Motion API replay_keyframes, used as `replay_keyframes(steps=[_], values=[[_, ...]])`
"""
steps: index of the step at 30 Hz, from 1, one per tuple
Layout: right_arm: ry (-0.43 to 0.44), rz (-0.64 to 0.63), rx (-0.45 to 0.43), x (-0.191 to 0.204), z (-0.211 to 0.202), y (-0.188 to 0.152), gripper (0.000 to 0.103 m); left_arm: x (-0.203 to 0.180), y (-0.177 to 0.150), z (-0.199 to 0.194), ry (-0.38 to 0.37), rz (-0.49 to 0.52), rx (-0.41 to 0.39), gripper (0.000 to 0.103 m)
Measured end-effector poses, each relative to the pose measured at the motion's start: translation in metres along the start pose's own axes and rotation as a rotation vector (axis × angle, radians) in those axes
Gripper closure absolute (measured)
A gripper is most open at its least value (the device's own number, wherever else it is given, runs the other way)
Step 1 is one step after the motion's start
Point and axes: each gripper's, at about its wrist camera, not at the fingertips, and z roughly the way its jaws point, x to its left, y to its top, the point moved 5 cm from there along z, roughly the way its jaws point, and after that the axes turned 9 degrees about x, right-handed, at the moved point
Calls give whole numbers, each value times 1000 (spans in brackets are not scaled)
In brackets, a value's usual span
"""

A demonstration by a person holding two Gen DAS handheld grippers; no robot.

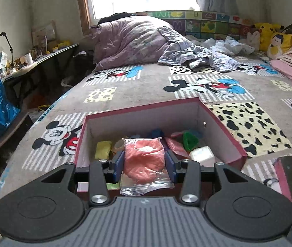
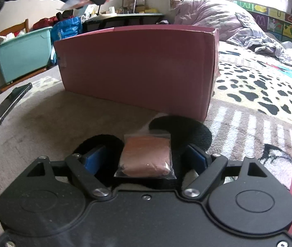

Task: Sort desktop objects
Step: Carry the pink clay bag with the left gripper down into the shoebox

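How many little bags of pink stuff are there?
2. One pink bag is squeezed in the left gripper above the box; another lies between the open right gripper's fingers. More may hide inside.

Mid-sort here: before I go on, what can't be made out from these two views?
- Right wrist view: the pink box shows only its outer wall; contents hidden.
- Left wrist view: the held pink bag covers items beneath it.
- Right wrist view: the phone screen is unreadable, seen edge-on.
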Motion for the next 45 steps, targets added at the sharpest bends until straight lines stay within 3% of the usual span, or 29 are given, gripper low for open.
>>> replay_keyframes(steps=[16, 26, 35, 45], values=[[-2, 4, -13, -3, 1, 1, 18, 17, 18, 51, 29, -53, 67, 62], [3, 8, -16, -4, 2, 1, 18, 30, 32, 79, 5, -111, 116, 62], [9, 13, -19, -5, 2, 1, 18, 33, 53, 106, -22, -117, 170, 62], [18, 19, -25, -6, 2, 1, 18, 15, 66, 137, -16, -55, 229, 62]])
